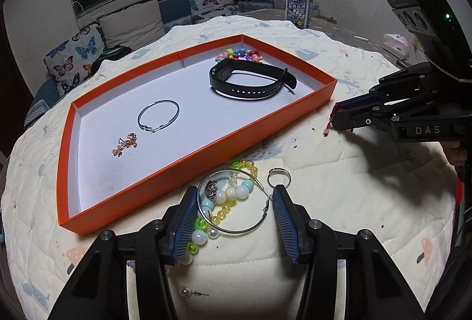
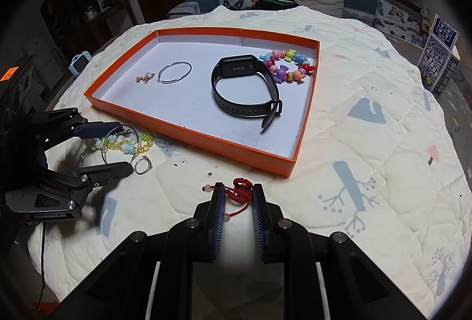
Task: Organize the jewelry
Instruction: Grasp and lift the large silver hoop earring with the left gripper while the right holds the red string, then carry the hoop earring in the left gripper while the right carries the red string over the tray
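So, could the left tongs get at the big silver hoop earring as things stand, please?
Probably yes: the left tongs are open with the big silver hoop earring between the fingers; only the pastel bead bracelets tangled beneath might come along.

Orange tray (image 2: 206,140) floor open through the middle, between the silver hoop (image 2: 174,71) and black watch (image 2: 246,83); raised rim all round blocks a low, flat approach. Quilted table (image 2: 368,143) bare to the right of tray. Left tongs (image 1: 234,196) straddle the large hoop (image 1: 233,202) and bead bracelets (image 1: 224,202), small ring (image 1: 278,174) just beside
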The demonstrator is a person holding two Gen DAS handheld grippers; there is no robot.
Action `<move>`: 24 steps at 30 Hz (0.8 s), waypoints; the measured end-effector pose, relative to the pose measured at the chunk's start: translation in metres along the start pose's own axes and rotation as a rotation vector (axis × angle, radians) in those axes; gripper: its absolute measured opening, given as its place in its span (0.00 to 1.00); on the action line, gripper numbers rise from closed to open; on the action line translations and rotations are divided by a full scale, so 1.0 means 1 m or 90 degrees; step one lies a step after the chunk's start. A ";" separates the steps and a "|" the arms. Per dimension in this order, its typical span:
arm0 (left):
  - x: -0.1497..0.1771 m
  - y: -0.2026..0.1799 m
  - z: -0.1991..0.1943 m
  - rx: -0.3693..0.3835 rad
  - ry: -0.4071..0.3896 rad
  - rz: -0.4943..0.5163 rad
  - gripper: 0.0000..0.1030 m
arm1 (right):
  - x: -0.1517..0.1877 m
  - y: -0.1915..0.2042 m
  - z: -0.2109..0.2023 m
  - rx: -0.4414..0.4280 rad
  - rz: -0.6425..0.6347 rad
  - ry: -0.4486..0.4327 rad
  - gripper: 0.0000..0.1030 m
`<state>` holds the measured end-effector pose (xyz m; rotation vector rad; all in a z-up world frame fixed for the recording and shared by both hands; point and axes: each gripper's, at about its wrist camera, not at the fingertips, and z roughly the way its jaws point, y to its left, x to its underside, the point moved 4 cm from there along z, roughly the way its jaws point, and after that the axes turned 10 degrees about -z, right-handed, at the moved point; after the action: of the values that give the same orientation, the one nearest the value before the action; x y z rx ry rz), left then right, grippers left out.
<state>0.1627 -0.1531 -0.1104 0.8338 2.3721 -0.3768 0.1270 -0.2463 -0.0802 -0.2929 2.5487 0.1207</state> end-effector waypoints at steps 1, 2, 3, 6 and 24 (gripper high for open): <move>0.000 0.000 -0.001 -0.001 -0.002 -0.002 0.53 | 0.000 0.000 0.000 0.001 -0.001 0.000 0.20; 0.000 0.001 -0.003 -0.001 -0.005 -0.005 0.53 | 0.000 0.000 0.000 0.000 -0.001 0.000 0.20; -0.001 0.002 -0.006 -0.001 -0.009 -0.009 0.53 | 0.000 0.000 0.000 0.000 -0.002 0.000 0.20; -0.002 0.003 -0.015 0.001 -0.023 -0.017 0.53 | -0.001 0.002 -0.002 0.000 -0.003 -0.002 0.20; -0.044 0.042 -0.079 -0.036 -0.125 -0.117 0.53 | -0.033 0.006 -0.035 0.015 -0.029 -0.057 0.20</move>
<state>0.1823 -0.1071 -0.0240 0.5280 2.2692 -0.4425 0.1339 -0.2393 -0.0327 -0.3296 2.4515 0.0835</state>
